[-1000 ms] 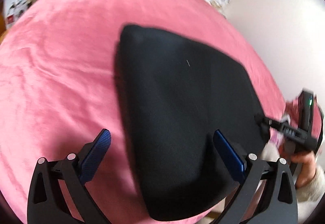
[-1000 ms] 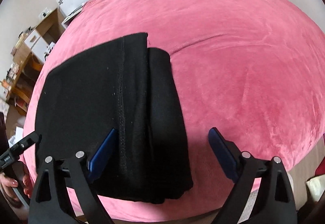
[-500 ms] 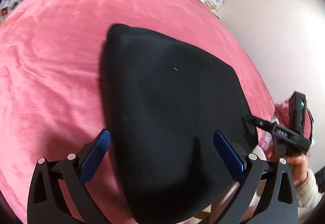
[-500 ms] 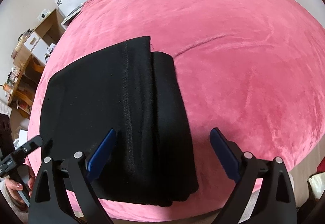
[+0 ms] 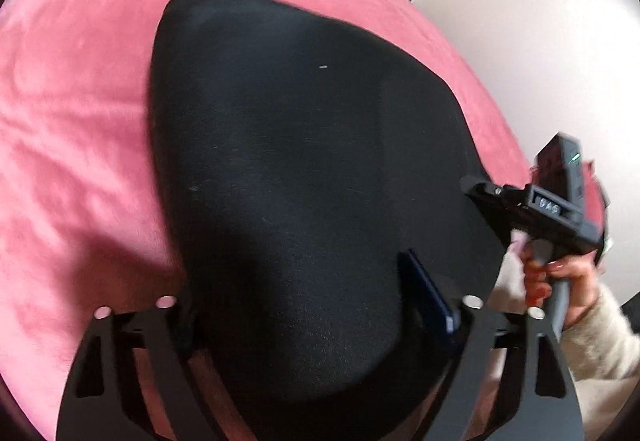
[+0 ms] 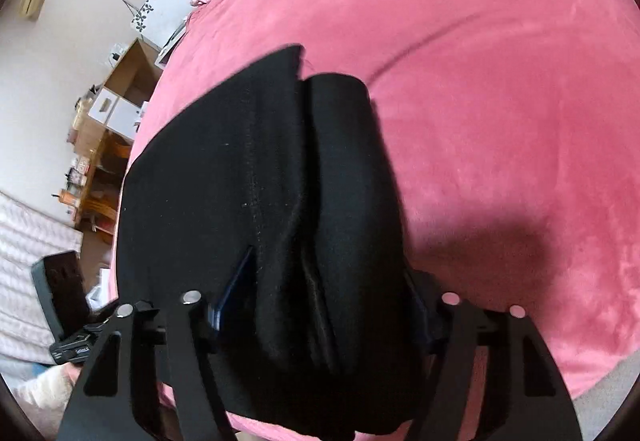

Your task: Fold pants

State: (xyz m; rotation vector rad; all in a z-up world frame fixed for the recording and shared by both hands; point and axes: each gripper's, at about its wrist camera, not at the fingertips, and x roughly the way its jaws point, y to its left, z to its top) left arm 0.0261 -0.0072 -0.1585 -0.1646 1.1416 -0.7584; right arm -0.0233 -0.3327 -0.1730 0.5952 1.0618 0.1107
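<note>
Left gripper (image 5: 310, 305): your matte black frame with cut-out slots in each arm; round silver screw heads along the top; dark blue pads on the fingers
Right gripper (image 6: 316, 301): same black slotted build; four silver screws; blue pad showing on one finger
Right gripper, from the left camera: black pistol-style body with raised white lettering; grey handle; a small green light on the block behind it
Sleeve (image 5: 600, 341): you're wearing something cream and fuzzy
Nails: painted, reddish
</note>
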